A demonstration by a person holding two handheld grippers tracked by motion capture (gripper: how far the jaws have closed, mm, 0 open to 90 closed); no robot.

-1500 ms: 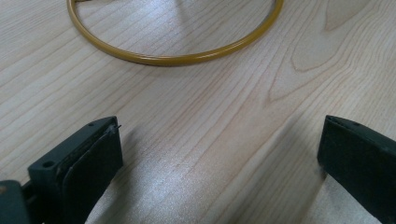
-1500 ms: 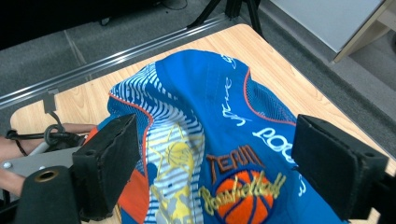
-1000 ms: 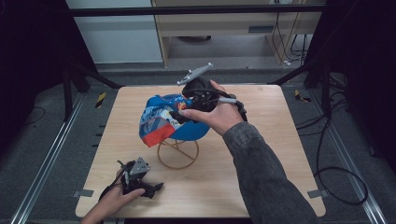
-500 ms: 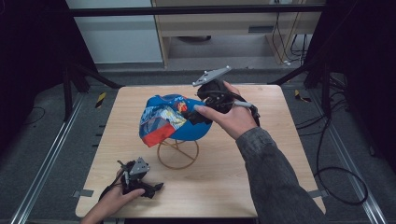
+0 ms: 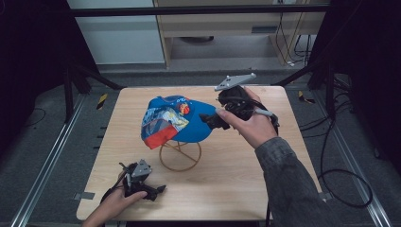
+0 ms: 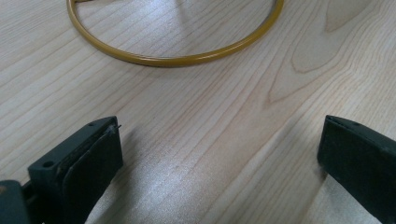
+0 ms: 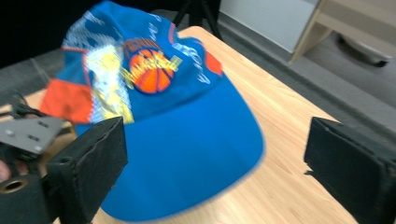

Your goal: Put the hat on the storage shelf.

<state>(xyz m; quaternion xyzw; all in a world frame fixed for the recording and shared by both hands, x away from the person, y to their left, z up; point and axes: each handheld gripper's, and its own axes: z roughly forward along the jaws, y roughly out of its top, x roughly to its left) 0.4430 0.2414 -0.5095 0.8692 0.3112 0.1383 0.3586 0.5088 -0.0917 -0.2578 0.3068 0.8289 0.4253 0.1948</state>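
Sitting on a gold wire stand point(image 5: 180, 155) near the middle of the table point(image 5: 246, 189), the blue cap point(image 5: 177, 120) has its brim pointing toward three o'clock in the high view, and that brim is what the work turns on. The right gripper point(image 5: 211, 120) hovers just off the brim's edge at three o'clock from the cap, its jaws spread wide with nothing between them; in the right gripper view the brim point(image 7: 187, 163) lies between and beyond the two black pads, not yet touched. The step in hand looks like the approach for a grasp on the brim. Next, I judge, the gripper must ease forward until the brim sits well inside the jaws, then close firmly, since a shallow pinch on the curved edge could slip or tip the light stand. The left gripper point(image 5: 156, 190) rests low on the table at seven o'clock from the stand, jaws apart and empty, with the stand's ring point(image 6: 177, 58) ahead of it.
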